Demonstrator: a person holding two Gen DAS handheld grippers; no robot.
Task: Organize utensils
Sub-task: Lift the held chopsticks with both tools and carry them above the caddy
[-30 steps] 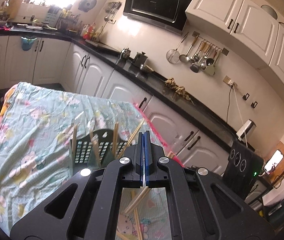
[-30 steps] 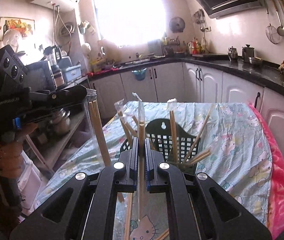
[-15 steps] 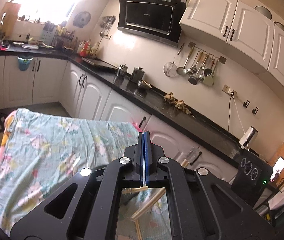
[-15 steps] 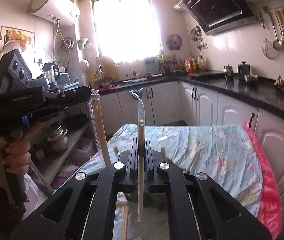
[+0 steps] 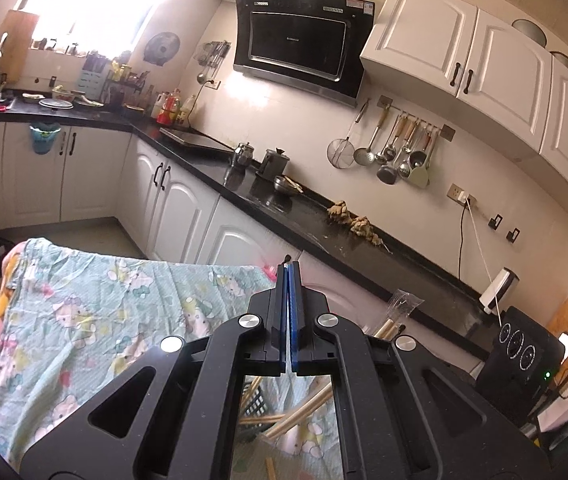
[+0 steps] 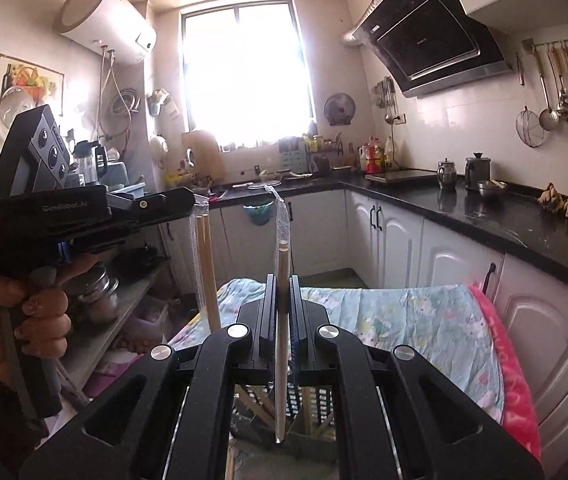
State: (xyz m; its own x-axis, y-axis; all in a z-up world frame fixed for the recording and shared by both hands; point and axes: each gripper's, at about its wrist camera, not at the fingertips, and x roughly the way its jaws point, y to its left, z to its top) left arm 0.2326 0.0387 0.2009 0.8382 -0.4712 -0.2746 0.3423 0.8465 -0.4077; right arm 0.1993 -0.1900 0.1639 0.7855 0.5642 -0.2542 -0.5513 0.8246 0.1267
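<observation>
Looking along my left tongs, the blades press together; beneath them a black basket with loose chopsticks sits on the cloth-covered desk. From my right tongs, clamped on a wrapped chopstick, the left tongs pinch a wrapped pair.

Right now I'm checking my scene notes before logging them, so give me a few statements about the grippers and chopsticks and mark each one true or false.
1. The right gripper is shut on a wrapped chopstick. True.
2. That chopstick lies flat on the tablecloth. False: it stands about upright, off the cloth.
3. The left gripper holds a wrapped pair of chopsticks. True.
4. The basket holds no chopsticks. False: several sticks stand in it.
</observation>
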